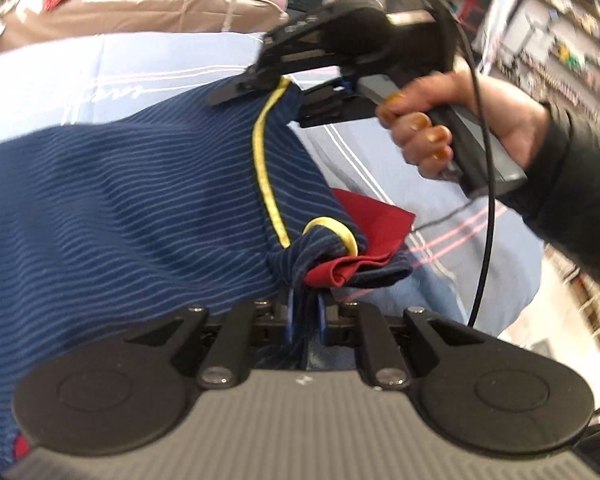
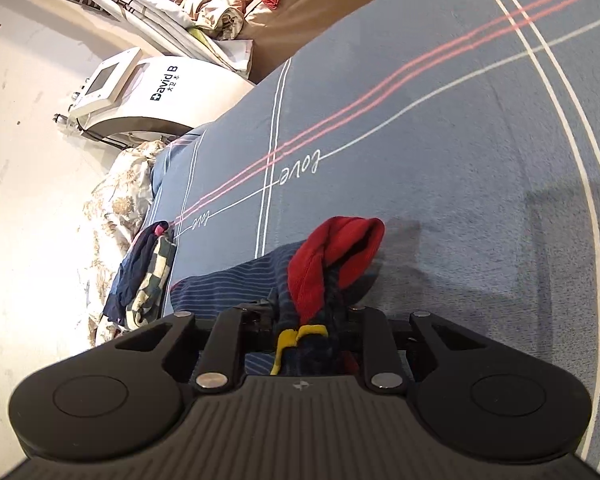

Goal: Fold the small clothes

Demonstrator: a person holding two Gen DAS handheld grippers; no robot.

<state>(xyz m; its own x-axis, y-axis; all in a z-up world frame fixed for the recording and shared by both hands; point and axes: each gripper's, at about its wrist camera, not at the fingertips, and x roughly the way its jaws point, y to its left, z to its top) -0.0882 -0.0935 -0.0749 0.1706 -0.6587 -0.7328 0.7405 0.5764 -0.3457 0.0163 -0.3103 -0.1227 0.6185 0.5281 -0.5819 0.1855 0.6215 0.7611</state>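
Navy striped shorts point(image 1: 120, 184), yellow-piped with red lining, hang bunched between both grippers.

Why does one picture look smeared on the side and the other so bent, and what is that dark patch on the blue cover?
Left wrist view: the shelves at right are smeared by motion blur, and the right hand-held gripper is soft too. Right wrist view: sharper, but the fisheye lens bows the bedspread's straight lines into arcs; the dark patch is a hard-edged shadow, its source unseen.
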